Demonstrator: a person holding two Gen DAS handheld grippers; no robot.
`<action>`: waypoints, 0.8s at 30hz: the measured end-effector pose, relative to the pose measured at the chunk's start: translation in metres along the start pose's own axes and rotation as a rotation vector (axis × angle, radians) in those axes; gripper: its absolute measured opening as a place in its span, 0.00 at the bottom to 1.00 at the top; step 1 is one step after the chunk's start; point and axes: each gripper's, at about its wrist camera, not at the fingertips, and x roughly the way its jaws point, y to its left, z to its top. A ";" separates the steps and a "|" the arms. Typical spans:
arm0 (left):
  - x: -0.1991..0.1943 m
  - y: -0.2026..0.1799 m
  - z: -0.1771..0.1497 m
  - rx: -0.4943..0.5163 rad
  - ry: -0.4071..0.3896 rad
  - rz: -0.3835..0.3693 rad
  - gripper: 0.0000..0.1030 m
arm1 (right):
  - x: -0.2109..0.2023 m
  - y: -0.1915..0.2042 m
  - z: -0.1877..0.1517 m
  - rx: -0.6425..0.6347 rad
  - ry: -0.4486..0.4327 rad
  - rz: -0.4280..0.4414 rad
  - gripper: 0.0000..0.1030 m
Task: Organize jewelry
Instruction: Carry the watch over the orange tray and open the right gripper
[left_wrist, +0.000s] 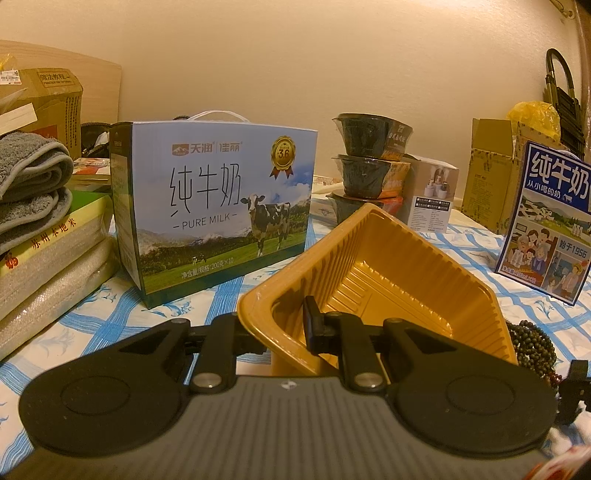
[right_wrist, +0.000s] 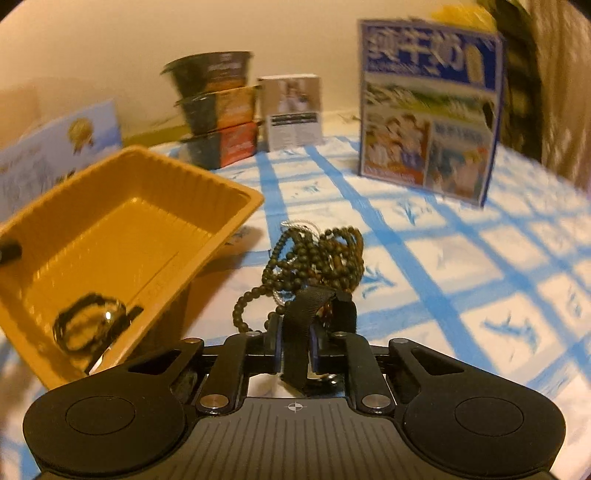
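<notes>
The yellow tray (left_wrist: 388, 266) is pinched by its rim and tipped up by the left gripper (left_wrist: 288, 328), jaws closed tight. A black strap (right_wrist: 303, 332) is pinched in the nearly closed right gripper (right_wrist: 295, 343). The beads (right_wrist: 317, 254) lie heaped just past it on the cloth (right_wrist: 461, 258). Round, smooth beads on soft strings are likely to slip and tangle, so a bunch is best grabbed. A dark ring-shaped thing (right_wrist: 88, 321) is seen in the ribbed, thin tray.

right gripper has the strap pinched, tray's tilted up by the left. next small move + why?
Probably carry the right gripper left over the yellow tray before opening. It is shut on a black strap, apparently a watch band, beside the bead pile on the cloth. The left gripper clamps the tray's near wall, tilting it, and a dark ring-like piece already lies inside.
</notes>
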 end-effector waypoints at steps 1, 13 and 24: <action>0.000 0.000 0.000 0.001 0.000 -0.001 0.16 | 0.000 0.002 0.000 -0.025 0.001 -0.003 0.08; 0.000 0.001 0.000 0.001 0.002 -0.001 0.16 | -0.023 0.023 0.014 -0.233 -0.035 0.023 0.02; 0.000 0.001 0.000 0.000 0.002 -0.002 0.16 | -0.033 0.059 0.058 -0.140 -0.091 0.337 0.02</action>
